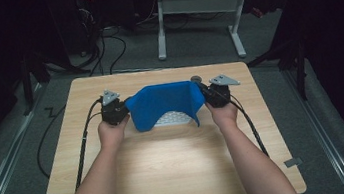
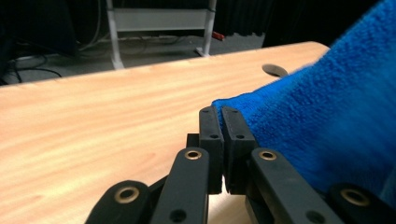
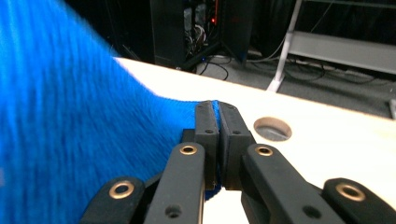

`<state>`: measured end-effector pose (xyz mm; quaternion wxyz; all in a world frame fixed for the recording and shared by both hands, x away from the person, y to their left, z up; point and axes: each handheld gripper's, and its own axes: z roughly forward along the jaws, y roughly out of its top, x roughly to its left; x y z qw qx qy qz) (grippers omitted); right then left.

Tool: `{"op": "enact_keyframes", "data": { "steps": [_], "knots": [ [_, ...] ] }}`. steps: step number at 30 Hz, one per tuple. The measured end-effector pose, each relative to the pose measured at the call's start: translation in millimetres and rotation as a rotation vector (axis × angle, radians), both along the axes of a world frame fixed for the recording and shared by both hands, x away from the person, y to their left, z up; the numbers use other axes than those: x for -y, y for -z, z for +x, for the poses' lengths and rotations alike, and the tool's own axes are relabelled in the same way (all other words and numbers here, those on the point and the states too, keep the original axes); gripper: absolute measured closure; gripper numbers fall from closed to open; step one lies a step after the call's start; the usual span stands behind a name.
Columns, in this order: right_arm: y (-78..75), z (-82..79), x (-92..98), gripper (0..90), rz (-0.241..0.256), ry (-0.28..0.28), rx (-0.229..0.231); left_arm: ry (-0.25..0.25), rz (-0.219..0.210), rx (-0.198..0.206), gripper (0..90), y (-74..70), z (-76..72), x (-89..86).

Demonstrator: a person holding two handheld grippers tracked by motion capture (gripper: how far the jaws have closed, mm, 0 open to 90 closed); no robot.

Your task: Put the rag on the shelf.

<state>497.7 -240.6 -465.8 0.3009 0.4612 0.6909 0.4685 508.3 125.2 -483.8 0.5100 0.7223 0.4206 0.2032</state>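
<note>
At the left we hold the left gripper [image 1: 114, 109], its fingers [image 2: 210, 140] closed tight on the left corner of the blue cloth [image 1: 163, 104], which we keep lifted off the wooden surface [image 1: 180, 171] so that it hangs stretched between our two hands above the far half of the surface. Beneath its sagging middle a pale patterned patch shows, though we cannot tell what it is. At the right, the right gripper [image 1: 217, 93] has its fingers [image 3: 205, 135] clamped on the cloth's other corner, near the round hole [image 3: 272, 129] in the surface.
</note>
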Motion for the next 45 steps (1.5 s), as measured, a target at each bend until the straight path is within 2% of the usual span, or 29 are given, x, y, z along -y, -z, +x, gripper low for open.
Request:
{"op": "enact_keyframes", "data": {
  "steps": [3,9,16,19,24,33,36,38,45],
  "knots": [
    [9.8,-1.1,-0.9,88.6,0.003,0.001,-0.024,0.017,0.003,-0.014,88.1,6.3,-0.4,3.8],
    [21.0,-5.9,-1.7,88.4,0.011,-0.001,-0.036,0.028,-0.013,-0.028,87.7,12.1,0.1,7.7],
    [26.7,-8.4,-1.6,87.8,0.005,0.004,-0.049,0.028,-0.015,-0.040,85.7,15.8,-2.1,8.9],
    [26.3,-9.9,-0.5,80.5,0.015,0.018,-0.041,0.006,-0.012,-0.041,74.3,13.8,-2.9,6.6],
    [22.4,-11.6,9.7,67.0,0.035,0.047,-0.059,-0.043,-0.010,-0.010,62.5,5.3,-7.7,-2.3],
    [7.3,-17.3,29.8,63.3,0.029,0.082,-0.040,-0.073,-0.006,0.006,59.8,-5.5,-14.5,-16.7],
    [4.7,-18.8,32.7,62.0,0.024,0.087,-0.038,-0.078,0.011,-0.001,59.0,-5.8,-15.5,-19.8],
    [2.5,-19.9,34.2,61.5,0.015,0.086,-0.035,-0.084,0.017,0.008,57.4,-6.4,-16.0,-22.5],
    [-3.4,-24.1,37.3,59.0,0.005,0.088,-0.024,-0.098,0.025,0.006,54.4,-8.0,-21.9,-33.7]
  ]
}}
